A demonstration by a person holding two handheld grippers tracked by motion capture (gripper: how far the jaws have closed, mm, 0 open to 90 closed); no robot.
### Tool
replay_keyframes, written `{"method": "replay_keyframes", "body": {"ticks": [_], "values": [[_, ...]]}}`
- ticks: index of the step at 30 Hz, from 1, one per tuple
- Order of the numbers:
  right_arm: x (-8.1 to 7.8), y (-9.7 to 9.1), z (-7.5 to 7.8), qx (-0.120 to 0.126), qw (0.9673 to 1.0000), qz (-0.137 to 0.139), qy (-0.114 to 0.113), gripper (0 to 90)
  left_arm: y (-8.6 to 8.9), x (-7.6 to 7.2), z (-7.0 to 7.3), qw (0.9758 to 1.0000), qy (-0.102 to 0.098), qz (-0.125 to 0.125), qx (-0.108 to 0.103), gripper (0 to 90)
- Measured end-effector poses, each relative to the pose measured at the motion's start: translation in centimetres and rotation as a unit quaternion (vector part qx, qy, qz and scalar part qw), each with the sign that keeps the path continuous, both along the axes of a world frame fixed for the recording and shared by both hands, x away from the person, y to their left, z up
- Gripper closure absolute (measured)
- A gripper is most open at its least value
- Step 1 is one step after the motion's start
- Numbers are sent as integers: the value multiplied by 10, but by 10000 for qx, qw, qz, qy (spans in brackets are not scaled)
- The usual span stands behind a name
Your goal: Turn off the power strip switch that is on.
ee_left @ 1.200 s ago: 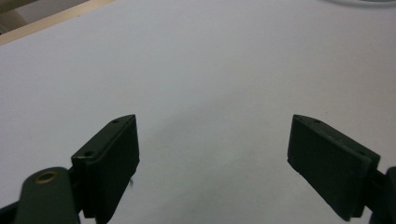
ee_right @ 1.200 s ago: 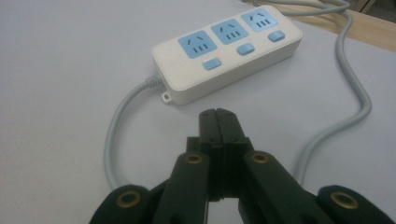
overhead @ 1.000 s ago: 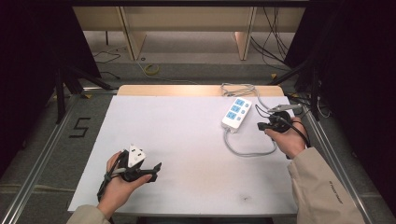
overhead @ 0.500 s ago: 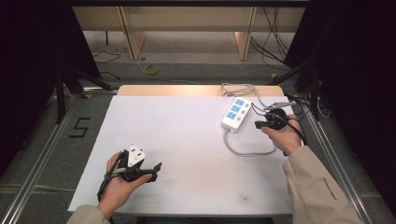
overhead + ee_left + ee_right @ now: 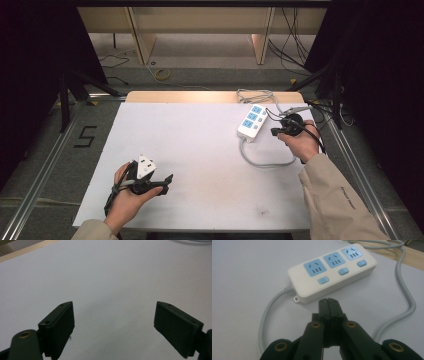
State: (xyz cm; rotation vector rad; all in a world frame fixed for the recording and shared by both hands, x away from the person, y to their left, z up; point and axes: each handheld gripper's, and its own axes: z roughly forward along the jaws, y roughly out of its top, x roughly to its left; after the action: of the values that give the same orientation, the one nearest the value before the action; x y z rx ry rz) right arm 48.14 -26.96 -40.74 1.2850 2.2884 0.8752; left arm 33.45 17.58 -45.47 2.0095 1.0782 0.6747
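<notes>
A white power strip (image 5: pixel 252 122) with three blue sockets and three blue buttons lies at the far right of the white table (image 5: pixel 200 145). Its grey cable (image 5: pixel 265 163) loops toward the person. My right gripper (image 5: pixel 274 132) hovers just right of the strip, jaws shut with nothing between them. In the right gripper view the shut tips (image 5: pixel 328 301) sit close to the power strip's (image 5: pixel 332 275) cable end, and the cable (image 5: pixel 409 302) curves past on the right. My left gripper (image 5: pixel 165 183) rests near the front left, open. In the left gripper view, that gripper (image 5: pixel 113 327) has bare table between its jaws.
A wooden strip (image 5: pixel 190 96) runs along the table's far edge, with more coiled cable (image 5: pixel 255 94) on it. Metal rails (image 5: pixel 45 165) flank the table. A "5" marker (image 5: pixel 86 136) is on the floor to the left. Shelf legs (image 5: pixel 142 42) stand beyond.
The right gripper has edged slightly left, closer to the power strip, still shut. The left hand has stayed where it was.
</notes>
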Motion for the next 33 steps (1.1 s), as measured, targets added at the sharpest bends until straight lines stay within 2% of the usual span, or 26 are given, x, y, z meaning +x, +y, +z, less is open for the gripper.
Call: {"method": "replay_keyframes", "body": {"ticks": [33], "values": [[29,7,-3,-126,9997,-99,198,900,0,0,0,10000,-10,-11,12,165]]}}
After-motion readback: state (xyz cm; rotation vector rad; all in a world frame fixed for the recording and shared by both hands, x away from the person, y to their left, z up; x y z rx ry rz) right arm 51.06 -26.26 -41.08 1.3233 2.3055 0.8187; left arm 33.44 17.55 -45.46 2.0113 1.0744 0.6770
